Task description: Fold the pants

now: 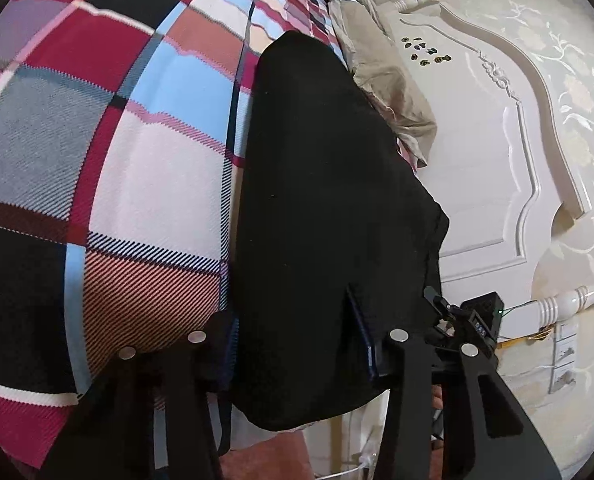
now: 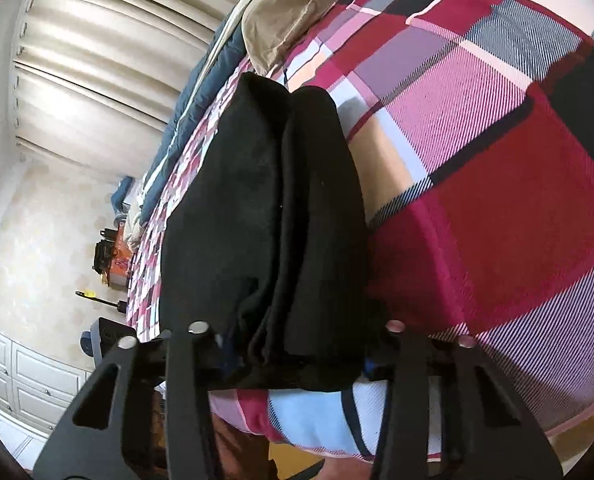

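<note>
The left gripper (image 1: 297,344) has its two black fingers spread wide, and the near end of the black pants (image 1: 321,200) fills the gap between them. The fabric presses against both inner pads, so the jaws straddle a thick fold of cloth rather than closing down to a thin pinch. From there the pants run away from the camera as one long dark band, narrowing toward the far end.

The right gripper (image 2: 293,344) is likewise spread, with the pants (image 2: 265,208) bunched between its fingers; here the cloth shows as two stacked layers side by side, their folded edges meeting along a seam-like line down the middle. The near hem hangs a little past the finger pads.

The pants lie on a plaid bedspread (image 1: 97,140) of red, pink, blue and black squares, close to one edge of the bed. Beyond the far end of the pants sits a crumpled beige cloth (image 2: 293,4), and beside that a dark blue blanket (image 2: 201,96). In the left view a white carved headboard (image 1: 497,152) stands just beside the bed against floral wallpaper (image 1: 577,100). In the right view, pale curtains (image 2: 105,60) and white cabinets (image 2: 29,384) sit well apart from the bed.
</note>
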The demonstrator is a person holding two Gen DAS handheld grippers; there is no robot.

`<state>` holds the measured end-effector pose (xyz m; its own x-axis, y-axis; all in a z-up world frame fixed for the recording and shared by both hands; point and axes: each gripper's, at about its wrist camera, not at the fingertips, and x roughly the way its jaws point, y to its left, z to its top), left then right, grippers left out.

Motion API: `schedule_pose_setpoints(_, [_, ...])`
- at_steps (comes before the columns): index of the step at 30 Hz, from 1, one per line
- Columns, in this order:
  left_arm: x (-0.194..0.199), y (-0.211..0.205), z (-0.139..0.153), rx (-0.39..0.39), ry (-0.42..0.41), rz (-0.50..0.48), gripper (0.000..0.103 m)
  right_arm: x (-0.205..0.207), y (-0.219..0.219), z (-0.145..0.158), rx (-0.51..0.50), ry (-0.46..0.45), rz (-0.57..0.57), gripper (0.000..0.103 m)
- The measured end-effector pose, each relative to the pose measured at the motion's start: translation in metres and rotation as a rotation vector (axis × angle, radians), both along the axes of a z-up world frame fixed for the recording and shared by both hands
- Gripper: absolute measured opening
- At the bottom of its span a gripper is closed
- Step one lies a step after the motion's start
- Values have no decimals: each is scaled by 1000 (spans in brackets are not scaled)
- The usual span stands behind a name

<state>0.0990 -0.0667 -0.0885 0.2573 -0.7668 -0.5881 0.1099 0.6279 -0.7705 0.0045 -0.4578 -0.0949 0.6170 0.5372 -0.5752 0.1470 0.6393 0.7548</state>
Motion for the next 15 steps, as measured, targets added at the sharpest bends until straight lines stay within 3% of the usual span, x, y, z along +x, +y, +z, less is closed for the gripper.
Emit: schedule_pose_setpoints(15, [-3, 22, 10, 74, -84, 41, 40, 9, 33, 8, 18, -29, 19, 37])
